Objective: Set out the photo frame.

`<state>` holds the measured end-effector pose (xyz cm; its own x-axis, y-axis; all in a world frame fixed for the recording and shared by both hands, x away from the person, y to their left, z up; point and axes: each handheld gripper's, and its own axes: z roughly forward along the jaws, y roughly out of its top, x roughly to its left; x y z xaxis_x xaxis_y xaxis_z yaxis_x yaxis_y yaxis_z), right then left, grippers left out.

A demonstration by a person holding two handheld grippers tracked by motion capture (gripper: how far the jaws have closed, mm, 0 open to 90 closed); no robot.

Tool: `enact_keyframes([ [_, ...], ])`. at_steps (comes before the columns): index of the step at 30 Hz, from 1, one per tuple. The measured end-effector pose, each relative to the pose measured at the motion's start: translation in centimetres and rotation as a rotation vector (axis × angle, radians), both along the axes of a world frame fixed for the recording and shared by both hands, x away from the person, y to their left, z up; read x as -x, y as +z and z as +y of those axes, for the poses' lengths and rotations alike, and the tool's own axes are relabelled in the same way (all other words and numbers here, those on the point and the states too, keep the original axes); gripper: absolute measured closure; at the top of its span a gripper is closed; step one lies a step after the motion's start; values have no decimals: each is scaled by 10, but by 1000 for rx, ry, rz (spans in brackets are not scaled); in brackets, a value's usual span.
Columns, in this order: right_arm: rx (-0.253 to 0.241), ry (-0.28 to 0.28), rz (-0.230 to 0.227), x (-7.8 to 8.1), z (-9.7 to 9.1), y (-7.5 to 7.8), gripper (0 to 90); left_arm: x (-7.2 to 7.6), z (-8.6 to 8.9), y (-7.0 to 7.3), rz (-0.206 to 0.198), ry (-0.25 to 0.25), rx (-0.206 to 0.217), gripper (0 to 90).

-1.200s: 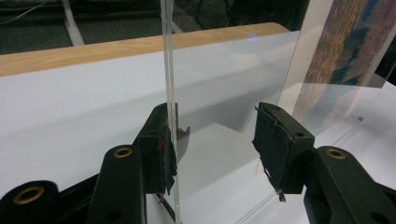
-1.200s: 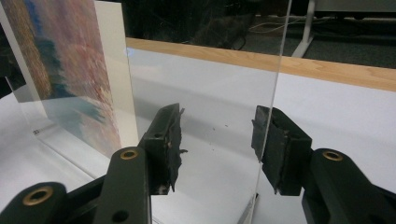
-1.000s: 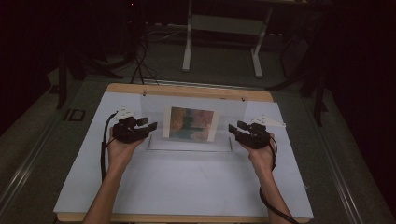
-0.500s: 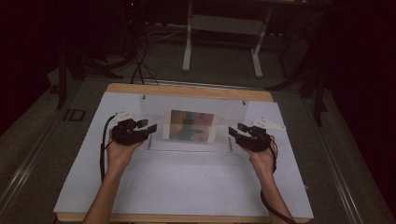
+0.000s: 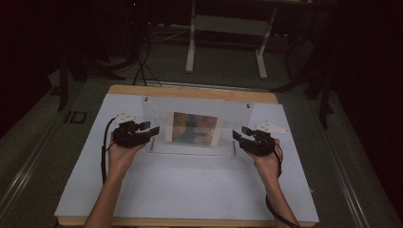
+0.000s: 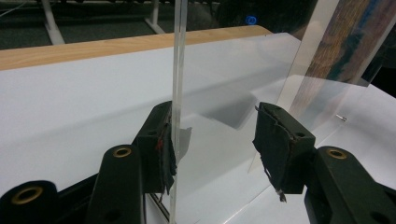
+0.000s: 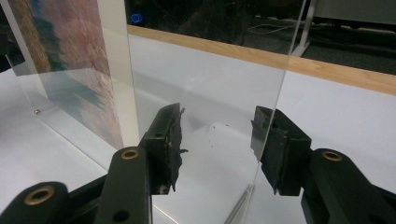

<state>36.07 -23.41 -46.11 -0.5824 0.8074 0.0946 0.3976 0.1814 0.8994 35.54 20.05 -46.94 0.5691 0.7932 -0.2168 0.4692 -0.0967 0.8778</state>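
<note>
My left claw (image 6: 215,140) stands spread around the clear frame's (image 5: 199,107) left edge, one pad touching it. My right claw (image 7: 217,140) gapes likewise at its right edge. The frame stands upright mid-table (image 5: 190,190).

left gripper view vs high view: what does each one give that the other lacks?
Left gripper view alone: the clear panel's edge seen end-on, beside one pad of the left gripper, the other pad standing well off. High view alone: the right gripper at the panel's far end, both forearms, the table's wooden edge all round, floor stands beyond. Both: the clear panel, the colourful print, the white tabletop.
</note>
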Motion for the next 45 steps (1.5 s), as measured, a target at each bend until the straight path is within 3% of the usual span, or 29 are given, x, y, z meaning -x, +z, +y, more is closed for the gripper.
enact_keyframes([
  [11, -2, 31, 10, -1, -4, -1, 518, 1, -1, -1, 18, 0, 10, 451],
  [15, -13, 60, 34, -5, -4, -4, 476, 1, -1, -3, 25, -11, 24, 424],
  [23, -8, 69, 36, -6, -6, -4, 443, 2, -1, -3, 21, -21, 32, 385],
  [26, 8, 79, 33, -6, -8, -3, 368, 3, 1, -2, 15, -32, 45, 367],
  [29, 10, 80, 42, -7, -10, -1, 342, 4, 4, -1, 5, -37, 66, 365],
  [39, 33, 104, 53, -7, -20, 5, 311, 9, 15, 3, -5, -46, 59, 365],
  [45, 43, 129, 57, -7, -29, 11, 299, 13, 27, 8, -16, -39, 76, 365],
])
